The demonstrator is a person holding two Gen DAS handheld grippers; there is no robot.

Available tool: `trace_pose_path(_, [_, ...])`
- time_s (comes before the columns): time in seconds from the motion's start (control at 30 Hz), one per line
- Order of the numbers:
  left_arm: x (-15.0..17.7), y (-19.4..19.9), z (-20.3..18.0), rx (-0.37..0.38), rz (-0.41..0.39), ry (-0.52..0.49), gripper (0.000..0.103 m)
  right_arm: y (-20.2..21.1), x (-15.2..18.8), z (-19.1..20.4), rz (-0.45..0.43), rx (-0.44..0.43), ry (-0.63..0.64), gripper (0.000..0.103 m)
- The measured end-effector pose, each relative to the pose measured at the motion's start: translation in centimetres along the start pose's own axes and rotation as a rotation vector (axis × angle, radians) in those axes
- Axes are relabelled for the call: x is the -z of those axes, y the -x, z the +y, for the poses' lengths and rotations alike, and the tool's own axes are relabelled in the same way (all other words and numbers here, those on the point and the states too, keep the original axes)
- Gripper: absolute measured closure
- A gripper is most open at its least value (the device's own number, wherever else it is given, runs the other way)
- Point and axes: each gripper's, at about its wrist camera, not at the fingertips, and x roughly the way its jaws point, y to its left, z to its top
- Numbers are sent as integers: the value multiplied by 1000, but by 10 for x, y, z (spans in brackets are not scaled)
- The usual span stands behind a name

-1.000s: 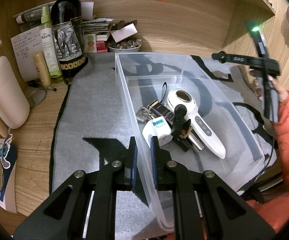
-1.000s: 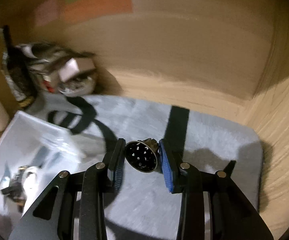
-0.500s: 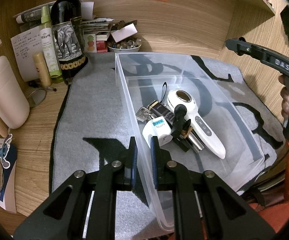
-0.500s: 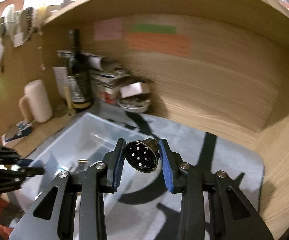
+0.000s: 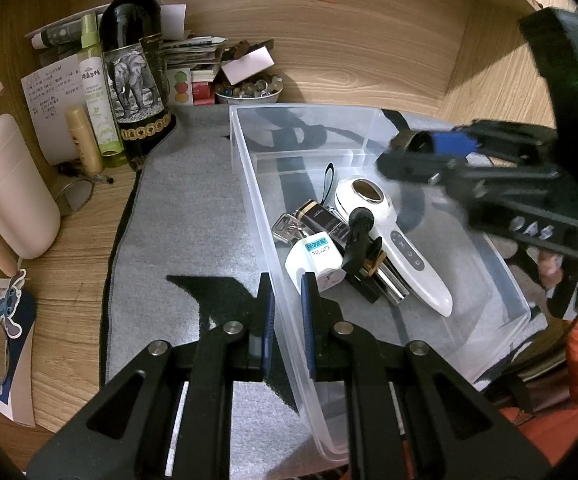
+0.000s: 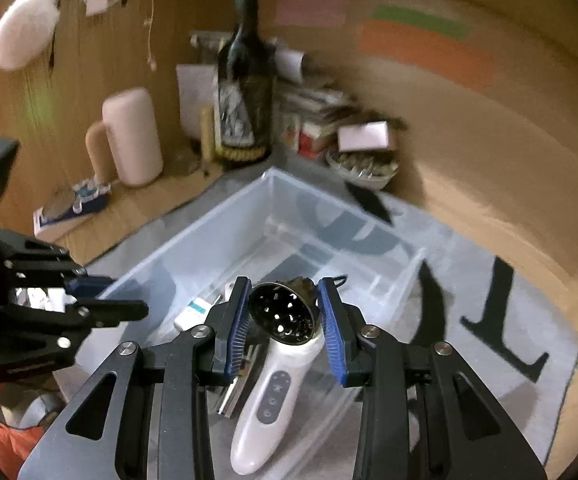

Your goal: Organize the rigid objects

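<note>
Jaws first, going left to right: left gripper [image 5: 287, 306] has its jaws pinched narrow around the near-left wall of the clear plastic bin [image 5: 249, 184], one pad outside and one inside, so it's basically steadying the bin. Right gripper [image 6: 285, 320] has its jaws clamped on a dark perforated metal cap [image 6: 281, 314], a round, drain-strainer-looking thing, hovering over the bin's contents. From the left wrist view that gripper sits at about 2 o'clock, above the bin's far-right side.

Handling-wise, my guess: the cap looks stiff, light and a bit slick, being thin metal with holes, so gripping across its rim as the pads do now seems right. Squeezing harder probably won't hurt it, but it could twist out if bumped.

Already in the bin: a white handheld device [image 5: 393, 236], a white plug adapter [image 5: 315, 258] at about 6 o'clock from its head, keys and a dark lighter-ish piece. All hard stuff, so dropping the cap low in a bare spot should be fine.
</note>
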Motion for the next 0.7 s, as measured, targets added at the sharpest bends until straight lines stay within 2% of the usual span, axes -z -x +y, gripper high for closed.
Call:
trace_pose_path(0.17, [1, 0, 1, 4, -1, -1, 91, -16, 5, 1, 82, -28, -2, 72])
trace_pose_path(0.37, [1, 0, 1, 7, 3, 0, 91, -16, 8, 6, 97, -35, 5, 72])
trace_pose_path(0.43, [0, 0, 0, 2, 3, -4, 91, -14, 8, 7, 94, -31, 6, 68])
trace_pose_path(0.5, [-1, 1, -1, -9, 1, -11, 91, -10, 7, 7, 78, -25, 3, 59])
trace_pose_path(0.63, [-4, 5, -2, -29, -12, -15, 91, 2, 6, 6, 42, -12, -2, 55])
trace_pose_path(0.7, [-6, 8, -1, -40, -19, -14, 91, 10, 5, 4, 28, -1, -8, 50])
